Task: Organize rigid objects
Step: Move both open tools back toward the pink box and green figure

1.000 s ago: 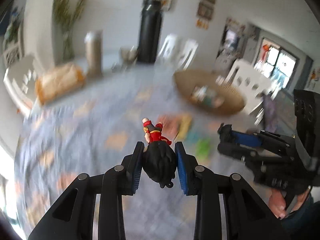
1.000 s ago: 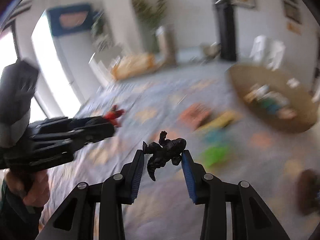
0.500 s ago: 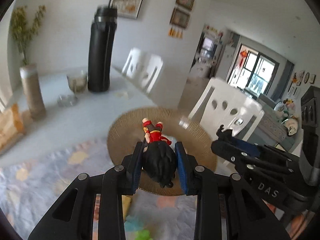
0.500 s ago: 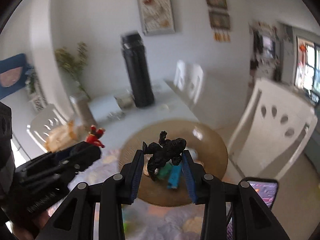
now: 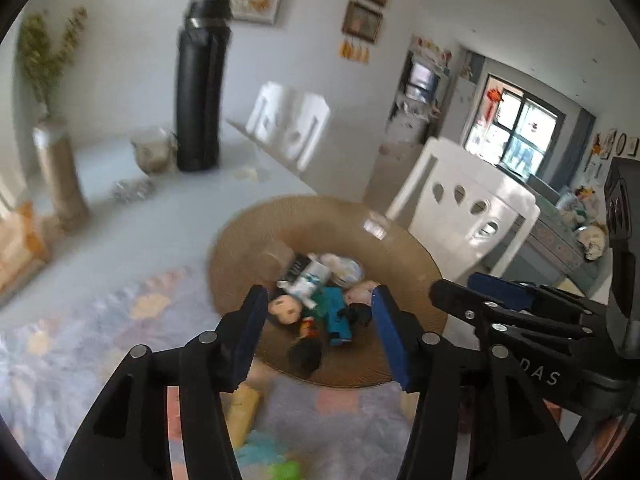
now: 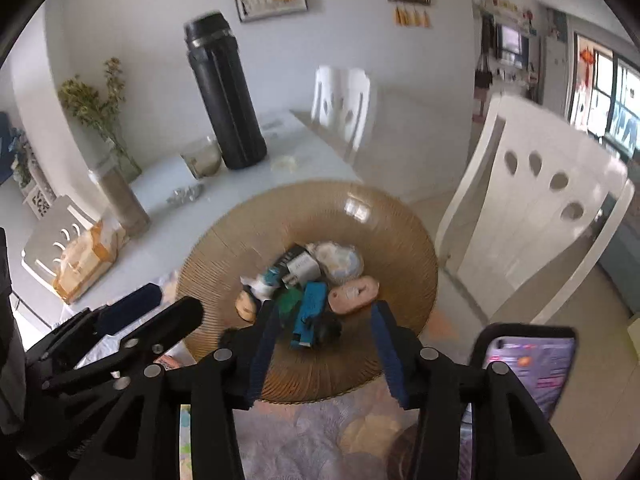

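A: Release was the step in hand, we judged. Both grippers hung over the bowl (image 6: 400,236) at the table's near right corner, and each had just been opening its jaws. The left gripper (image 5: 316,320) stood partly open with nothing between its pads. A second earlier it had clamped the doll; now the doll (image 5: 306,344) lay in the bowl below it, near the front rim, blurred, so we could not say whether it had settled.

B: And the right gripper (image 6: 324,340)?

A: Also partly open and empty. The dark lizard (image 6: 326,328) it had carried half a second before lay in the bowl right under the gap, touching the blue block (image 6: 310,312) and apart from both pads.

B: So both toys were in. What did the next move call for?

A: We thought a clean lift straight back, jaws kept apart so no pad snagged a toy, then a swing toward the mat (image 5: 80,360) on the near side of the table, where a yellow piece (image 5: 244,412) and a green piece (image 5: 284,470) lay just outside the bowl's front rim. The left gripper was the closer one to those.

B: Any risk?

A: The grippers sat side by side, so we judged they should part before either dropped again.
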Tool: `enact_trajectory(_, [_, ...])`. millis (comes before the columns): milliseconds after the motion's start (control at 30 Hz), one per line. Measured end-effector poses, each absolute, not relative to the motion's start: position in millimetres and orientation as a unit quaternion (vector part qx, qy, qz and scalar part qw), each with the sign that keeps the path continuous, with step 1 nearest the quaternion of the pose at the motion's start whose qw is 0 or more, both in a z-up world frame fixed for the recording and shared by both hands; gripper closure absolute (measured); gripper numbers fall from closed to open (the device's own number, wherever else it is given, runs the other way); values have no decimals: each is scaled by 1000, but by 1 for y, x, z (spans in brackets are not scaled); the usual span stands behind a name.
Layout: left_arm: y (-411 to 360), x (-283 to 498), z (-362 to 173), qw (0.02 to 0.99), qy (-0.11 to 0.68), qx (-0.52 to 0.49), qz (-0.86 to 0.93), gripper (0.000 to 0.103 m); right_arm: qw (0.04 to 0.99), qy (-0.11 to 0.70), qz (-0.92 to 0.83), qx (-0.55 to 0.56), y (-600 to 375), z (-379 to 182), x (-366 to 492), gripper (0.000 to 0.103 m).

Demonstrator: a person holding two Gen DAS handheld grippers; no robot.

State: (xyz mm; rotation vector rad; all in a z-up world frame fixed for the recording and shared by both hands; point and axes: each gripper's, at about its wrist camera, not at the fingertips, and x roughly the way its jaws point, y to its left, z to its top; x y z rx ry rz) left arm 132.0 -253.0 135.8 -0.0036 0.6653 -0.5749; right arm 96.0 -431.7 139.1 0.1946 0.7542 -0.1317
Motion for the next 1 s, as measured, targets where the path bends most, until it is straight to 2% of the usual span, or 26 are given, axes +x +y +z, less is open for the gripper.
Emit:
enact_trajectory(100, [-223, 109, 147, 911, 312, -8, -269, 51, 930, 356, -33, 82, -409, 151, 80, 56])
enact_trajectory(167, [-199, 91, 152, 918, 306, -15, -251, 46, 933, 352, -3, 72, -390, 155, 70, 56])
enact_trajectory(233, [-178, 76, 154, 926, 296, -21, -232, 45, 934, 350, 30, 59, -366, 157, 61, 49])
enact_trajectory(333, [-139, 52, 158, 942, 276, -26, -191, 44, 937, 340, 74, 29, -323, 156, 45, 48])
enact_trajectory(433, [-105, 40, 153, 946, 278, -41, -160, 35, 935, 337, 111, 10, -290, 147, 30, 44])
enact_trajectory(533, [-74, 35, 131, 942, 295, -75, -141, 34, 933, 329, 143, 5, -267, 127, 18, 39])
enact_trajectory(700, [-52, 46, 69, 926, 349, -99, -106, 34, 940, 306, 128, -81, -235, 72, 9, 36])
enact_trajectory(900, [-47, 62, 17, 901, 400, -127, -111, 34, 931, 335, 138, -52, -243, 38, 19, 36])
enact_trajectory(1000, [-41, 61, 16, 898, 404, -141, -108, 34, 927, 348, 134, -41, -248, 29, 26, 34])
